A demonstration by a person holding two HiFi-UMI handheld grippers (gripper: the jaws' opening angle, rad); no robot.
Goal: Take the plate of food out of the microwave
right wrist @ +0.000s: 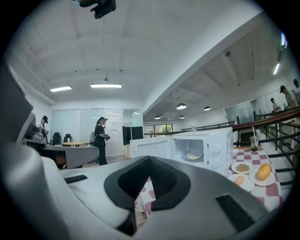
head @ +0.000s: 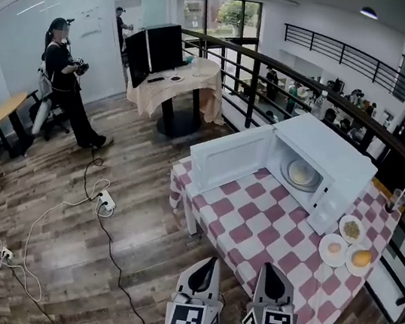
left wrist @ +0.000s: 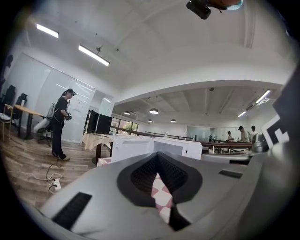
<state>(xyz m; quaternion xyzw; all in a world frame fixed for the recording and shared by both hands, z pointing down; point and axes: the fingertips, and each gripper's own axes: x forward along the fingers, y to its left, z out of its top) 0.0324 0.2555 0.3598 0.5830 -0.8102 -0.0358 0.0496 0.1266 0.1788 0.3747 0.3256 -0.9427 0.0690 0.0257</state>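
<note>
A white microwave (head: pixel 316 164) stands on the checkered table (head: pixel 268 229) with its door (head: pixel 226 157) swung open to the left. Inside it rests a plate of pale food (head: pixel 300 173), seen too in the right gripper view as a plate (right wrist: pixel 193 156) in the lit cavity. My left gripper (head: pixel 205 266) and right gripper (head: pixel 271 271) hang side by side near the table's front edge, well short of the microwave. Both are shut with nothing between their jaws. The left gripper view shows the microwave (left wrist: pixel 154 146) from the door side.
Three small plates of food (head: pixel 349 245) lie on the table right of the microwave, and a cup with a straw (head: pixel 397 200) stands near the railing (head: pixel 402 250). Cables and a power strip (head: pixel 105 201) trail on the wooden floor to the left. A person (head: pixel 66 82) stands far left.
</note>
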